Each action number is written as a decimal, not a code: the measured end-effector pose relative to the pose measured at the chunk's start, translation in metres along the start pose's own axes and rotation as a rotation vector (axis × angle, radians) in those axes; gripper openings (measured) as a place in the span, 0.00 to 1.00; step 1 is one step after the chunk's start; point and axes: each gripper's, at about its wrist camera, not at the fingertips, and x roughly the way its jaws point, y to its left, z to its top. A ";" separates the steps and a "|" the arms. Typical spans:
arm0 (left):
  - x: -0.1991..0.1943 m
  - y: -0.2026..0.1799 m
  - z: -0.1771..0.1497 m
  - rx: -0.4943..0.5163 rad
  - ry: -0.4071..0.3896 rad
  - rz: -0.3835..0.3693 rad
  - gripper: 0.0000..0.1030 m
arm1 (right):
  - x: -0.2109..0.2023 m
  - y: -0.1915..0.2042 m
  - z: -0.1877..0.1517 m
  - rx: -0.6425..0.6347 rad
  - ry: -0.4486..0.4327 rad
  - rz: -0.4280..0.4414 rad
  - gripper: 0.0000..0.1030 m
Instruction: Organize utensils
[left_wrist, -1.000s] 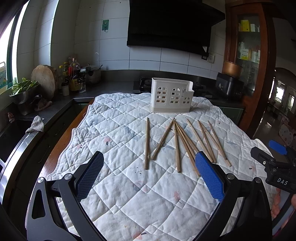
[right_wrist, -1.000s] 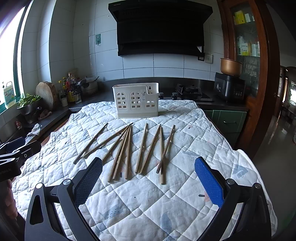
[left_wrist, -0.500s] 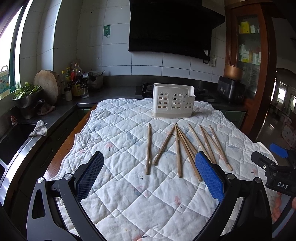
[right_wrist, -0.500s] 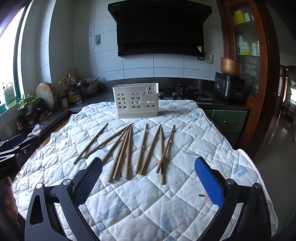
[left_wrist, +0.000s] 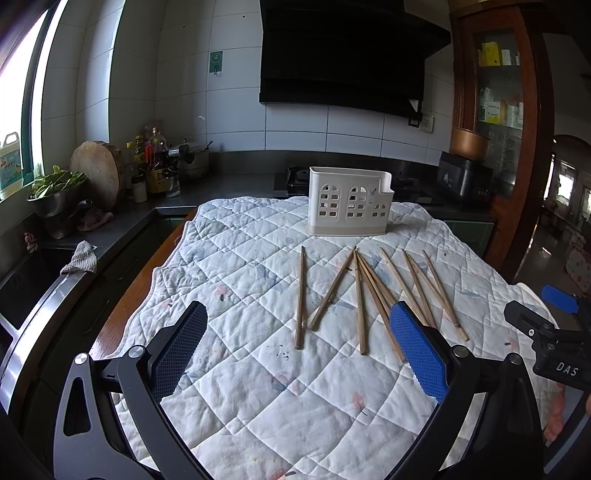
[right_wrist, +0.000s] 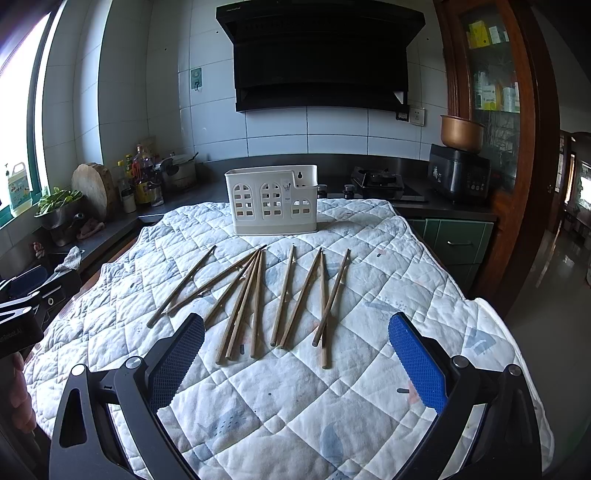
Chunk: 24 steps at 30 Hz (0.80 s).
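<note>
Wooden chopsticks (right_wrist: 255, 299) fanned flat on quilt, white holder (right_wrist: 272, 199) upright behind

Both grippers (left_wrist: 297, 347) (right_wrist: 295, 356) have black frames, blue textured pads, silver screws; one reads seemingly "DAS".

Daylight pours in from the window (left_wrist: 22, 122) on the left, blown out to pure white glare. The quilt (right_wrist: 295, 387) catches it, bright and sharply focused, with only soft, faint shadows. The range hood (right_wrist: 321, 59) sinks into near black. Fisheye bending curves the wall tiles (left_wrist: 184, 110), and the corners darken in both views.
</note>
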 end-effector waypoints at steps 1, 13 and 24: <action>0.000 0.000 0.000 -0.001 0.000 0.000 0.95 | 0.000 0.000 0.000 -0.001 0.000 -0.001 0.94; 0.002 0.001 0.003 0.001 -0.005 0.001 0.95 | 0.001 0.000 0.001 -0.001 0.000 0.002 0.94; 0.001 0.000 0.002 0.002 -0.007 0.004 0.95 | 0.001 0.001 0.001 0.003 -0.001 0.002 0.94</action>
